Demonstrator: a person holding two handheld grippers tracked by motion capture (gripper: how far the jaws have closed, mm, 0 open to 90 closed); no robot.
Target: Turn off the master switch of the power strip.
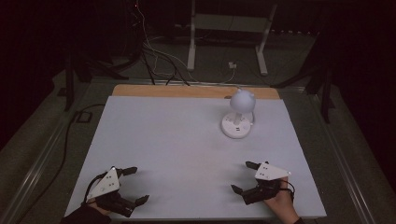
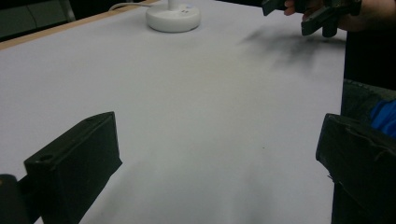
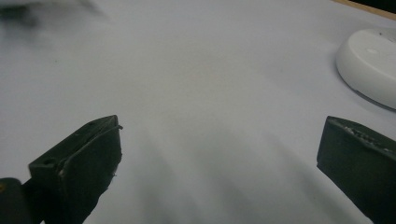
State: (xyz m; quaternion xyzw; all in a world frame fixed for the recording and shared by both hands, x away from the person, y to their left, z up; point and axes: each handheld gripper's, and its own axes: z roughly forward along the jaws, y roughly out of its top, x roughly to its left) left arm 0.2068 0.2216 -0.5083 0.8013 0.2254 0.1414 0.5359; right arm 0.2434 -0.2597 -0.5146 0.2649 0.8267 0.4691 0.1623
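Observation:
A small white desk lamp [image 1: 239, 112] with a round base [image 2: 173, 17] and a globe-shaped head stands at the back right of the white table top [image 1: 187, 140]. My left gripper [image 1: 138, 185] rests near the front left edge, jaws wide open with nothing between them. Near the front right my right gripper [image 1: 244, 177] is open too and empty, its jaws pointing left. In the right gripper view the lamp base [image 3: 371, 63] lies ahead to the right. The left gripper view catches the right gripper [image 2: 306, 14] far off at the top right.
A wooden strip [image 1: 196, 91] runs along the table's far edge. Beyond it are cables [image 1: 159, 56] on the floor and a white stand frame [image 1: 229, 32]. Dark floor surrounds the table; a cable trails along the left side.

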